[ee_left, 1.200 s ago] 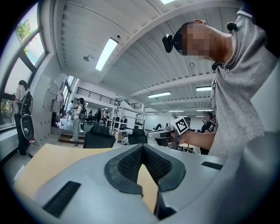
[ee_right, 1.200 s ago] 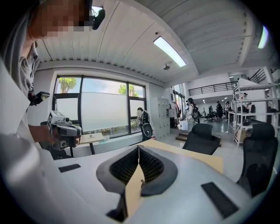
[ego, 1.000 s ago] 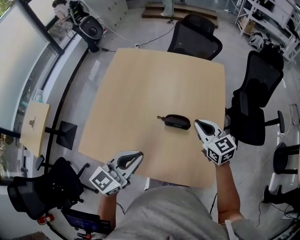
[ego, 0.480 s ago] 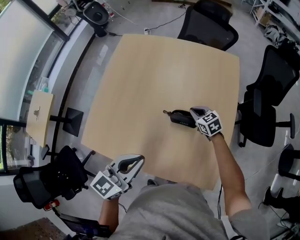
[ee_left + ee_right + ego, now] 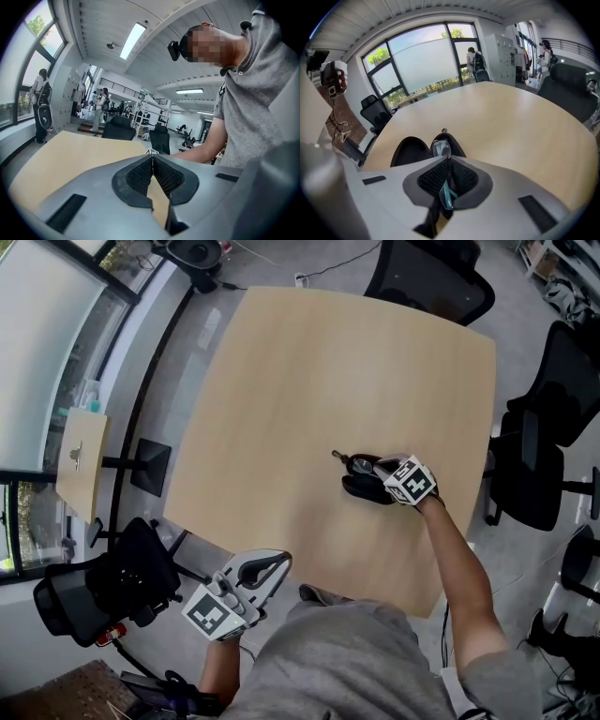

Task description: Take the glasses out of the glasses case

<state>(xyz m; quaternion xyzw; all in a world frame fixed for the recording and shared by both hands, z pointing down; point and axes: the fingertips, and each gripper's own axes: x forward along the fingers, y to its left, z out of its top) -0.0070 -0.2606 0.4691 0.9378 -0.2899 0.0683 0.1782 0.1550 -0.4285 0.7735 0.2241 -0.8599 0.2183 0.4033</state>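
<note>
A black glasses case (image 5: 361, 487) lies open in two halves right of the middle of the wooden table (image 5: 319, 381). In the right gripper view the empty half of the case (image 5: 408, 151) sits left of the half under the glasses (image 5: 440, 149). My right gripper (image 5: 377, 468) points steeply down at the case. Its jaws are shut on the teal-framed glasses, with one lens showing just past the right gripper's tips (image 5: 447, 160). My left gripper (image 5: 261, 568) hangs off the table's near edge, shut and empty. The left gripper's pads meet (image 5: 152, 158) with nothing between them.
Black office chairs stand at the far side (image 5: 431, 277) and the right side (image 5: 553, 427) of the table, and another chair (image 5: 112, 592) at the near left. A small side table (image 5: 80, 465) stands by the window. People stand far off near the window (image 5: 477, 61).
My right gripper has come down from beside the table's right edge onto the case. The case, which looked closed a second ago, now lies open. The left gripper has barely shifted.
</note>
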